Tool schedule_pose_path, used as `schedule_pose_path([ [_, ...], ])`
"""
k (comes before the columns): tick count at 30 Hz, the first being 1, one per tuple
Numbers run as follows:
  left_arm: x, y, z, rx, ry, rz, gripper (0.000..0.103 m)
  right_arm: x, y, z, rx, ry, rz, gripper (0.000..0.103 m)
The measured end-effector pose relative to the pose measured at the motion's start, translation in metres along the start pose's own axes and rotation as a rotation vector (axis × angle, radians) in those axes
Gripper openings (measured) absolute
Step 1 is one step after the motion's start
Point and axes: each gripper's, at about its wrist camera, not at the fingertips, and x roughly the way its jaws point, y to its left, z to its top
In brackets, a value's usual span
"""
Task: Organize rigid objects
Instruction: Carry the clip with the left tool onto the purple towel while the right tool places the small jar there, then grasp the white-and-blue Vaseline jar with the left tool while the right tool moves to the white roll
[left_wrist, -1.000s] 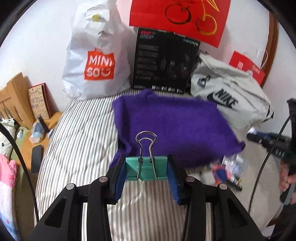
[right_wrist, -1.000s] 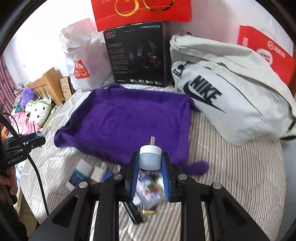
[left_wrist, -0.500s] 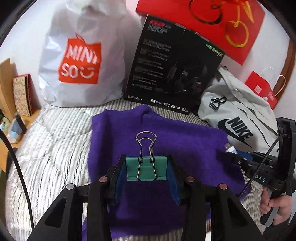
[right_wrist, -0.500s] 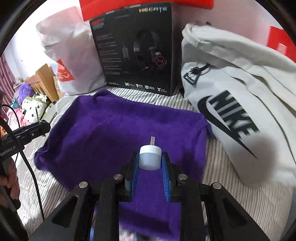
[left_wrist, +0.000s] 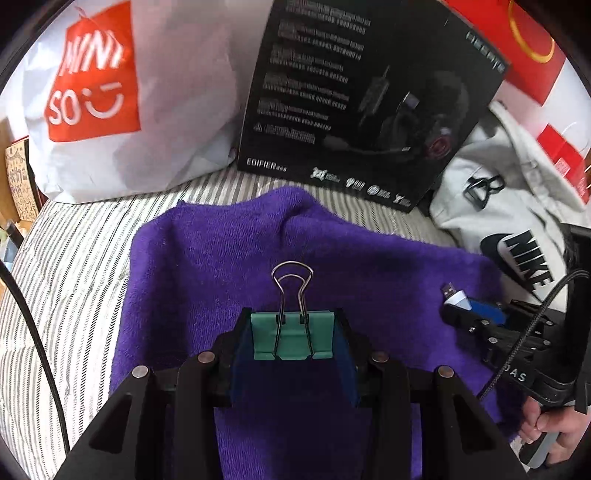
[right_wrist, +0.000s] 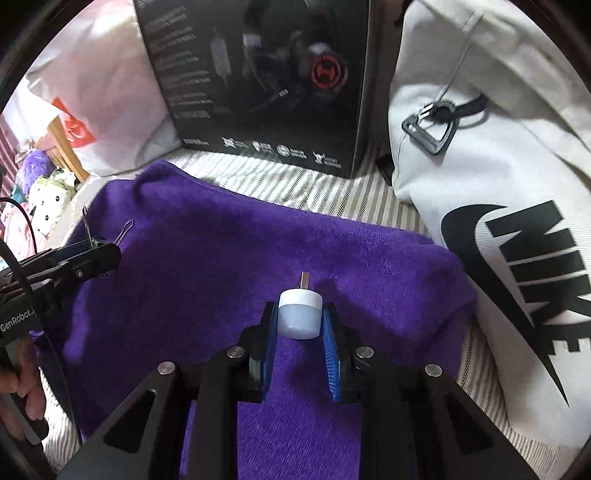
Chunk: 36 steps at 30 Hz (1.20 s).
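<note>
So the left gripper has its fingers clamped on a teal binder clip; the clip sits square between the blue pads with its silver wire handles sticking up and forward; it's over the purple towel, and I can't tell whether it touches the fabric.

The right gripper is doing the same kind of thing with a small white USB stick; fingers closed on the rounded white body, metal plug pointing forward; also low over the towel, toward its right half. In the left wrist view you can see that gripper coming in from the right edge with the stick poking out of the tip, plug aimed toward the middle of the towel; a hand is wrapped round its handle at the bottom right. In the right wrist view the left gripper shows up at the left edge with the clip's wire loops sticking out past the tip.

The towel is spread flat-ish on a striped bed, a bit rumpled at the far edge; behind it, against the wall, there's a white shopping bag with an orange logo on the left, a black headphone box standing upright in the middle, and a pale grey sports bag on the right that runs right alongside the towel's right edge; something red sits behind the box.
</note>
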Motion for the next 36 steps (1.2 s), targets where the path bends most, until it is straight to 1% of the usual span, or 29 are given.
schedule_pose_path([
  [8, 0.011, -0.010, 0.005, 0.043, 0.041, 0.051, 0.039, 0.003, 0.004, 0.000, -0.029, 0.000, -0.011, 0.024],
  [10, 0.012, -0.012, 0.005, 0.054, 0.043, 0.059, 0.039, 0.003, 0.004, -0.001, -0.043, -0.002, -0.011, 0.026],
  [11, 0.012, -0.012, 0.005, 0.055, 0.045, 0.057, 0.041, 0.003, 0.005, -0.001, -0.047, 0.001, -0.006, 0.027],
  [12, 0.012, -0.013, 0.004, 0.056, 0.047, 0.050, 0.046, 0.003, 0.005, -0.002, -0.046, 0.005, 0.001, 0.033],
  [13, 0.012, -0.013, 0.004, 0.052, 0.049, 0.042, 0.048, 0.002, 0.004, -0.004, -0.037, 0.013, 0.013, 0.042],
  [15, 0.010, -0.012, 0.001, 0.039, 0.050, 0.031, 0.055, -0.002, 0.002, -0.007, -0.028, 0.007, 0.014, 0.050],
  [18, 0.004, -0.010, -0.005, 0.020, 0.056, 0.020, 0.062, -0.016, 0.001, -0.014, -0.017, -0.010, 0.030, 0.050],
  [20, 0.000, -0.011, -0.010, 0.007, 0.064, 0.024, 0.065, -0.030, 0.001, -0.020, -0.002, -0.035, 0.048, 0.053],
  [22, -0.007, -0.012, -0.016, 0.005, 0.061, 0.026, 0.065, -0.045, 0.002, -0.028, 0.012, -0.066, 0.058, 0.067],
  [23, -0.013, -0.013, -0.019, 0.009, 0.053, 0.029, 0.066, -0.055, 0.002, -0.033, 0.025, -0.089, 0.048, 0.072],
  [24, -0.020, -0.015, -0.021, 0.016, 0.043, 0.030, 0.070, -0.061, 0.002, -0.037, 0.037, -0.101, 0.030, 0.082],
  [25, -0.028, -0.016, -0.024, 0.022, 0.032, 0.034, 0.073, -0.070, 0.000, -0.042, 0.053, -0.117, 0.009, 0.088],
  [26, -0.038, -0.017, -0.028, 0.027, 0.015, 0.036, 0.079, -0.079, 0.000, -0.047, 0.066, -0.132, -0.001, 0.089],
  [28, -0.057, -0.021, -0.036, 0.041, -0.023, 0.022, 0.085, -0.092, -0.003, -0.055, 0.096, -0.135, 0.007, 0.089],
  [29, -0.066, -0.022, -0.041, 0.043, -0.033, 0.017, 0.089, -0.099, -0.005, -0.060, 0.119, -0.126, 0.026, 0.090],
  [30, -0.077, -0.022, -0.047, 0.042, -0.043, 0.008, 0.090, -0.104, -0.006, -0.065, 0.133, -0.119, 0.045, 0.091],
  [31, -0.084, -0.022, -0.052, 0.039, -0.049, -0.002, 0.090, -0.107, -0.005, -0.070, 0.141, -0.108, 0.054, 0.097],
  [33, -0.102, -0.021, -0.065, 0.031, -0.059, -0.024, 0.091, -0.118, -0.002, -0.083, 0.155, -0.105, 0.029, 0.102],
  [36, -0.126, -0.022, -0.089, 0.047, -0.066, -0.041, 0.091, -0.137, 0.003, -0.104, 0.174, -0.126, -0.005, 0.103],
])
